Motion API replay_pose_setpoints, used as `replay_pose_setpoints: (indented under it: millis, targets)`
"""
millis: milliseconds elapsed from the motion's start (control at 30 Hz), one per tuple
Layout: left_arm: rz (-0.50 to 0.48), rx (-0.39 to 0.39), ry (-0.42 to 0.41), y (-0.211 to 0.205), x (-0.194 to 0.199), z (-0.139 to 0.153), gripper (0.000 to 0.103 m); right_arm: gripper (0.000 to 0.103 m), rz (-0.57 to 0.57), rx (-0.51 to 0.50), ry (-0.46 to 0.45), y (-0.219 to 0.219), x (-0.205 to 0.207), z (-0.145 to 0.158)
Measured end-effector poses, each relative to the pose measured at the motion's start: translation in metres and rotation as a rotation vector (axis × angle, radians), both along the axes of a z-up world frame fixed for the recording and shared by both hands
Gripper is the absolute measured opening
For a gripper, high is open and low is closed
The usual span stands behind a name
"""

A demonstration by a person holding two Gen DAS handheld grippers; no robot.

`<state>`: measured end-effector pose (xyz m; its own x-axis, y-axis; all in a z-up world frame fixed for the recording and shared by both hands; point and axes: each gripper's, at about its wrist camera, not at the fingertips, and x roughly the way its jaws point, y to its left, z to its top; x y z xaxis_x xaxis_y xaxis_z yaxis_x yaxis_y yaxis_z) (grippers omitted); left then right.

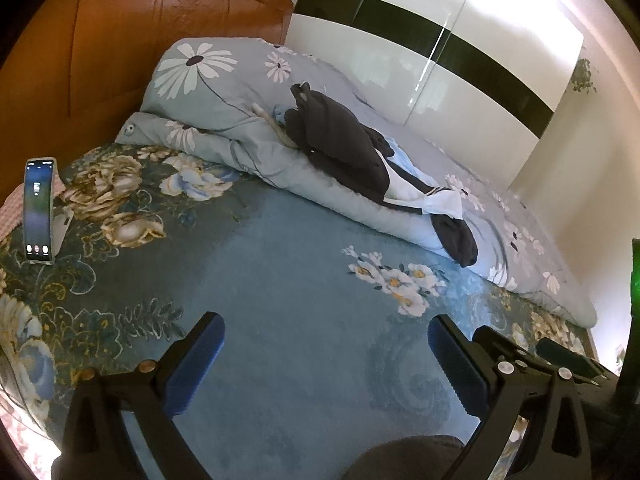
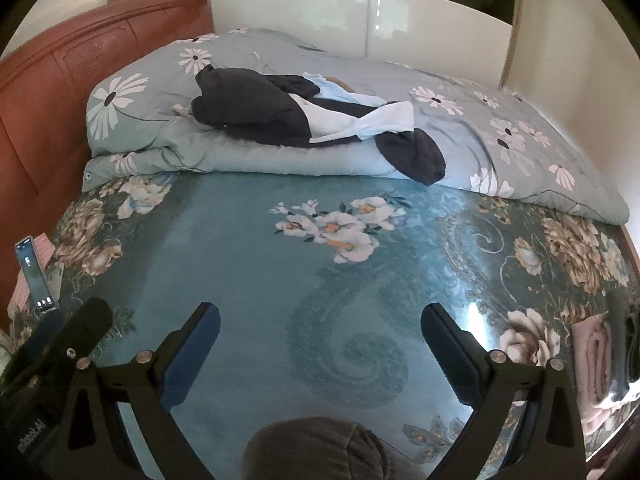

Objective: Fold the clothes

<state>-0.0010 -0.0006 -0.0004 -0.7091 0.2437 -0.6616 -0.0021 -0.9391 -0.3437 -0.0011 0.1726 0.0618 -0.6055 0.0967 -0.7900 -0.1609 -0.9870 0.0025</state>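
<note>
Clothes (image 2: pixel 304 116) lying heaped, dark and white, on the rolled quilt (image 2: pixel 520 152) at the bed's (image 2: pixel 248 264) far side, long axis running left to right. Left hand-held gripper (image 1: pixel 326 354) and right hand-held gripper (image 2: pixel 320 342) both hovering released, gripping nothing, well short of the heap; neither clearly nearer.

Both hand-held grippers (image 1: pixel 326 336) (image 2: pixel 320 326) spread wide

clothes (image 2: pixel 304 116) on quilt (image 2: pixel 460 148) | quilt at bed's (image 2: pixel 248 264) far side | phone (image 2: pixel 36 276) left of bed
</note>
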Motion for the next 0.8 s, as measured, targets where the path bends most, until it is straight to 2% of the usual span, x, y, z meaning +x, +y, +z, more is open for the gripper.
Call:
replay_pose_setpoints:
  millis: [267,467,800]
  targets:
    - [-0.011,0.043,-0.023,-0.005,-0.009,-0.003,0.103,0.101,0.006,0.011,0.01,-0.003,-0.002,0.001]
    - [-0.026,0.016,0.035,0.001,0.001,0.009,0.103,0.101,0.004,-0.02,0.036,0.002,0.001,0.008]
    - [-0.015,-0.003,0.053,0.008,0.011,0.017,0.103,0.101,0.017,-0.05,0.086,0.011,0.014,0.012]
